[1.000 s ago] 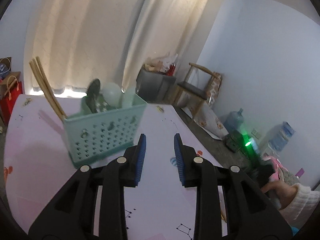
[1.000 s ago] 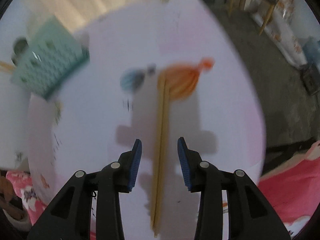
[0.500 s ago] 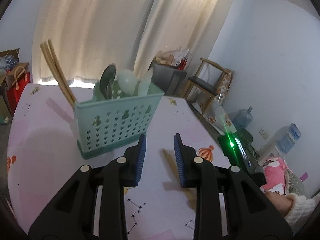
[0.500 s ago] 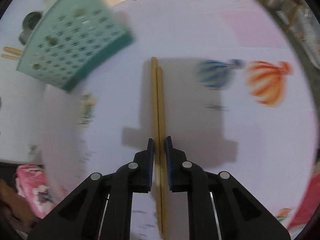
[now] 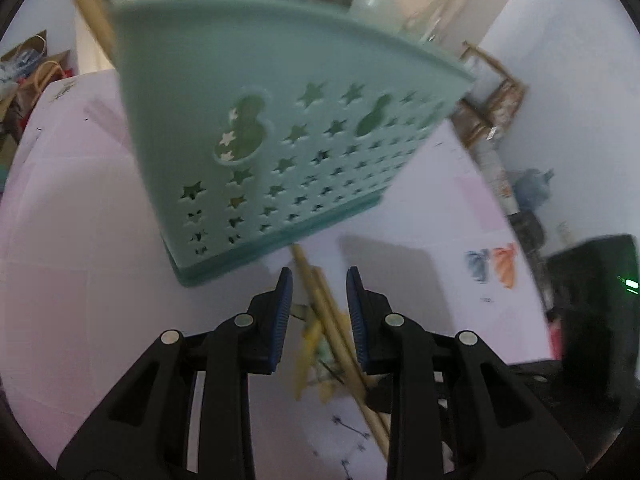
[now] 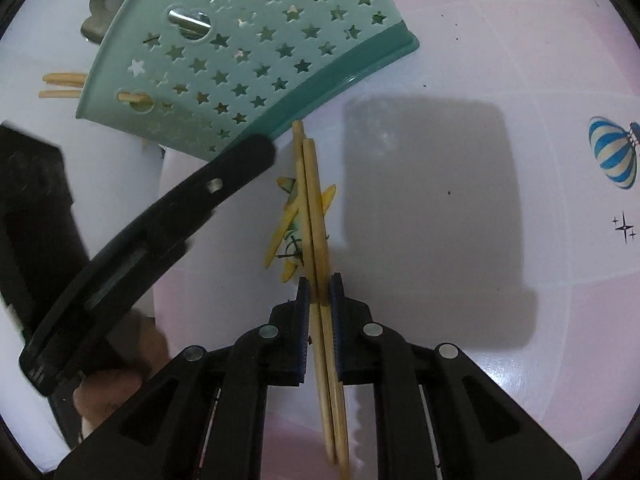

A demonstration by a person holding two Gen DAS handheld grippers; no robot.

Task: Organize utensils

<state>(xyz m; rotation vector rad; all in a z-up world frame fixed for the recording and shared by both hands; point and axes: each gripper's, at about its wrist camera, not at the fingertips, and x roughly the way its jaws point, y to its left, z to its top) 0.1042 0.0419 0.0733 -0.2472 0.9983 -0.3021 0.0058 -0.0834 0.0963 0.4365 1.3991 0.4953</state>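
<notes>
A teal perforated utensil basket (image 5: 280, 148) stands on the pale pink table, with chopsticks, a dark spoon and pale utensils in it. It also shows in the right wrist view (image 6: 248, 52). My right gripper (image 6: 319, 294) is shut on a pair of wooden chopsticks (image 6: 312, 208), whose tips reach the basket's base. My left gripper (image 5: 319, 296) is open and empty, just in front of the basket, with the held chopsticks (image 5: 332, 320) passing between its fingers. One left finger (image 6: 160, 220) crosses the right wrist view.
The tablecloth (image 6: 520, 80) has printed balloons (image 6: 614, 152) and a yellow star print (image 6: 296, 216). A wooden chair (image 5: 492, 96) and a water bottle (image 5: 532, 192) stand beyond the table's right edge. Paper bags (image 5: 28, 68) sit at far left.
My right gripper closed on the chopsticks and carried them toward the basket. My left gripper moved close up to the basket, which now fills its view.
</notes>
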